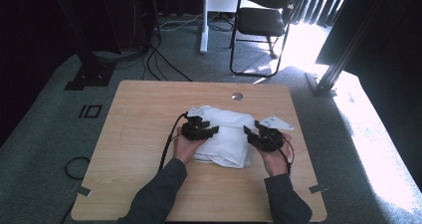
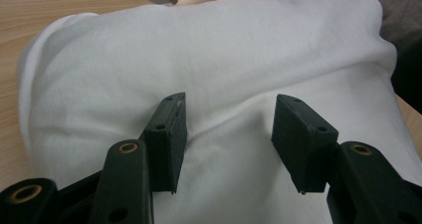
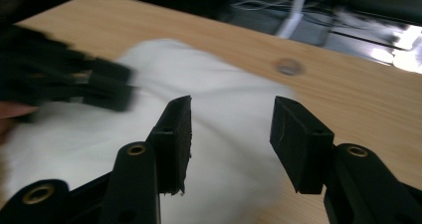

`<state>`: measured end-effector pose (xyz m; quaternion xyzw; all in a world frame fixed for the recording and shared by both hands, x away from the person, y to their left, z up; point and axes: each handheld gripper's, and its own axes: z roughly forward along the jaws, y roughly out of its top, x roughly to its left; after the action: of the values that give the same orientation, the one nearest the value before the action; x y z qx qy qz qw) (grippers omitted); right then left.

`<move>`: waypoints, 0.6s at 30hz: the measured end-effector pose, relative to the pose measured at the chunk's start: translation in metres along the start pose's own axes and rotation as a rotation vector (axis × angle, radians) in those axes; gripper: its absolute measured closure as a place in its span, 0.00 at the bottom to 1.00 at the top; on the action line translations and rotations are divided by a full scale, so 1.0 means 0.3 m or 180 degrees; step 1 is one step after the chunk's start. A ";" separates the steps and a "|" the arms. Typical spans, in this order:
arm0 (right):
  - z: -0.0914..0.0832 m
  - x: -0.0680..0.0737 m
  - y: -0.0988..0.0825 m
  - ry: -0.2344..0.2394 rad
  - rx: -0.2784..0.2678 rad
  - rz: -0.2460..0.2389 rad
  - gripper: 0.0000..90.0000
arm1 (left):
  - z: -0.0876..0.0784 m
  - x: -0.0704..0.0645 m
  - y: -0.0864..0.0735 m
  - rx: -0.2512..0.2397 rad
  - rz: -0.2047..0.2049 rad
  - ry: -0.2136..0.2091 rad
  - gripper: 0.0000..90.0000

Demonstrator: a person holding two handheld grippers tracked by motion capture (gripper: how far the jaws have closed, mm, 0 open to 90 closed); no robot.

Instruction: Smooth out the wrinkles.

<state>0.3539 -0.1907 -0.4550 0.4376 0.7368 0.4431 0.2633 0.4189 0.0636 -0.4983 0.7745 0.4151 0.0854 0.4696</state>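
Both grippers' jaws open, empty: left gripper (image 1: 208, 130) over folded white cloth (image 1: 226, 137), right gripper (image 1: 253, 134) at its right edge.

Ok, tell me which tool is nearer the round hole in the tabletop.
Right. The right tool sits at the white cloth's right edge, below the hole; the left tool lies farther left, over the cloth.

Both forearms reach in from the near edge, the left gripper (image 1: 209, 130) angled right with its jaws spread apart and nothing pinched, the right gripper (image 1: 250, 131) angled left toward it, jaws likewise parted, the two tips near each other mid-table.
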 end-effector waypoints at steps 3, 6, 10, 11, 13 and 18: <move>0.118 0.005 -0.036 -0.0019 0.0404 -0.0074 0.53 | -0.008 -0.006 -0.007 -0.0068 0.0032 0.0050 0.54; 0.201 -0.014 -0.081 -0.0116 0.0630 -0.0106 0.53 | -0.035 -0.003 -0.002 -0.0212 0.0038 -0.0042 0.54; 0.302 -0.057 -0.134 -0.0101 0.0855 0.0045 0.51 | -0.061 -0.014 0.007 -0.0299 0.0107 -0.0105 0.53; 0.325 -0.070 -0.139 -0.0090 0.0881 0.0110 0.49 | -0.060 -0.016 0.006 -0.0273 0.0124 -0.0109 0.53; 0.337 -0.077 -0.139 -0.0080 0.0866 0.0126 0.49 | -0.048 -0.021 -0.004 -0.0170 0.0158 -0.0124 0.53; 0.387 -0.079 -0.141 0.0048 0.0840 0.0237 0.49 | -0.005 -0.050 -0.088 -0.0081 0.0569 0.0255 0.53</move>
<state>0.4380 -0.1720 -0.5467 0.4921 0.7739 0.3552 0.1813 0.3937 0.0595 -0.5146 0.7984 0.3617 0.1632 0.4529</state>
